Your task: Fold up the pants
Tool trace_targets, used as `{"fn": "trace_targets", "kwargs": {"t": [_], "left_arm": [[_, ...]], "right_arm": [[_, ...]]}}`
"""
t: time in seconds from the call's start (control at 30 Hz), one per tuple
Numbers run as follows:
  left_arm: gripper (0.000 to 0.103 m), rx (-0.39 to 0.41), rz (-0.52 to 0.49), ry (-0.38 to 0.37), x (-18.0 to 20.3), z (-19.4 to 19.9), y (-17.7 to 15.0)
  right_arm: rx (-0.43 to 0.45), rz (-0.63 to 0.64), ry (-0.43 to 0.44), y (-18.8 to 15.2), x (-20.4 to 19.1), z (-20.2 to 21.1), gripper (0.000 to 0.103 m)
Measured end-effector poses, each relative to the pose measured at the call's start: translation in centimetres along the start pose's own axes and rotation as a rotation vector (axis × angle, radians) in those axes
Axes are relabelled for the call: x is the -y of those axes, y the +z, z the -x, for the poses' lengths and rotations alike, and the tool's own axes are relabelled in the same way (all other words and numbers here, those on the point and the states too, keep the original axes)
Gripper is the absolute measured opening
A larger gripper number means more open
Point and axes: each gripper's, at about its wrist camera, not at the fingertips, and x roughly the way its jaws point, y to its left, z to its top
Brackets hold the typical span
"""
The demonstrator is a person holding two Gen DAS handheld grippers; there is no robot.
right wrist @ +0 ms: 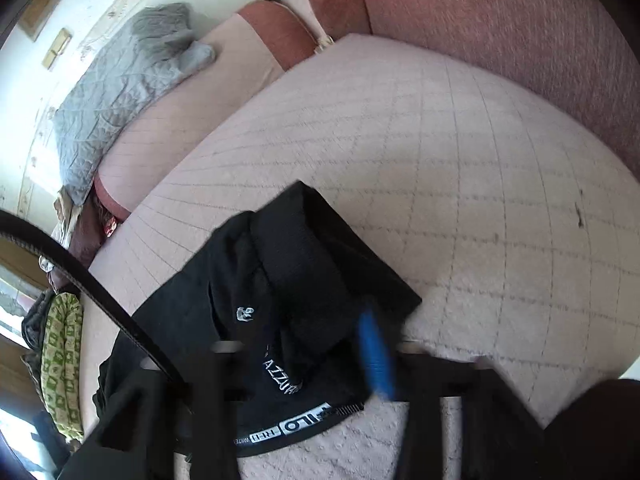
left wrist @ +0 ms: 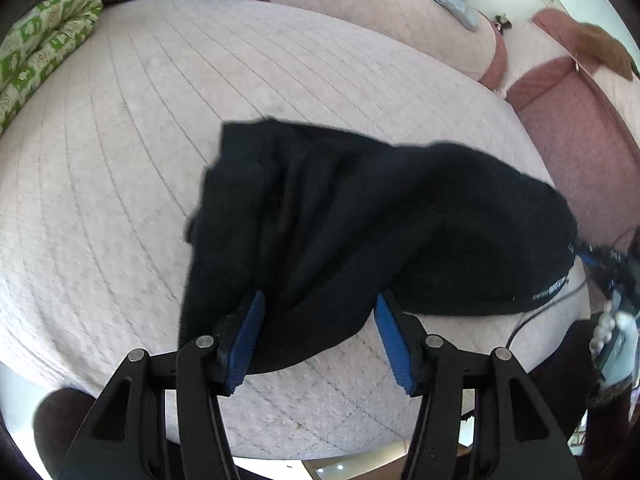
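Observation:
The black pants (left wrist: 360, 216) lie bunched on the pale quilted bed (left wrist: 140, 140). In the left wrist view my left gripper (left wrist: 320, 312) is open, its blue-padded fingers (left wrist: 250, 332) spread to either side of a fold of the pants near the bed's front edge. In the right wrist view the pants (right wrist: 280, 280) show white lettering on the waistband (right wrist: 296, 420). My right gripper (right wrist: 304, 344) is blurred over them; one blue pad (right wrist: 374, 356) shows, the other finger is dark against the cloth. The right gripper also shows at the right edge of the left wrist view (left wrist: 608, 268).
A green patterned blanket (left wrist: 44, 44) lies at the bed's far left. A grey quilted pillow (right wrist: 120, 92) rests on a second cushion behind. Reddish upholstered cushions (right wrist: 500, 20) border the bed. A black cable (right wrist: 80, 280) crosses the right wrist view.

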Motion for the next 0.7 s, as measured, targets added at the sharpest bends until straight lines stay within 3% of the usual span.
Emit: {"fn": "trace_targets", "kwargs": {"t": [0.13, 0.33, 0.37, 0.47, 0.5, 0.53, 0.6, 0.63, 0.7], "left_arm": [[0.057, 0.076, 0.046, -0.004, -1.8, 2.9, 1.3], [0.057, 0.122, 0.157, 0.023, -5.4, 4.0, 1.8], [0.057, 0.121, 0.172, 0.031, -5.4, 3.2, 2.0], [0.057, 0.108, 0.188, 0.058, -5.7, 2.3, 2.3], [0.057, 0.101, 0.185, 0.062, -5.6, 1.5, 2.9], [0.057, 0.097, 0.175, 0.061, -5.6, 1.3, 2.8], [0.057, 0.102, 0.183, 0.039, -5.7, 0.8, 1.9], [0.057, 0.103, 0.2, 0.017, -5.9, 0.7, 1.5], [0.057, 0.103, 0.239, -0.019, -6.2, 0.5, 0.3]], "right_arm": [[0.025, 0.042, -0.044, -0.2, -0.5, 1.9, 0.008], [-0.026, -0.013, -0.134, -1.5, 2.0, 1.4, 0.009], [-0.025, -0.024, -0.177, -1.4, 2.2, 1.3, 0.009], [0.043, 0.007, -0.416, -1.1, 1.8, 2.6, 0.014], [0.073, 0.019, -0.43, -0.9, 1.2, 3.4, 0.014], [0.11, 0.043, -0.412, -0.7, 0.1, 4.4, 0.014], [0.154, 0.158, -0.288, -0.5, -4.1, 5.5, 0.018], [0.144, 0.224, -0.212, -0.6, -6.2, 5.4, 0.03], [0.05, 0.382, 0.074, -1.6, -12.5, 3.8, 0.047]]}}
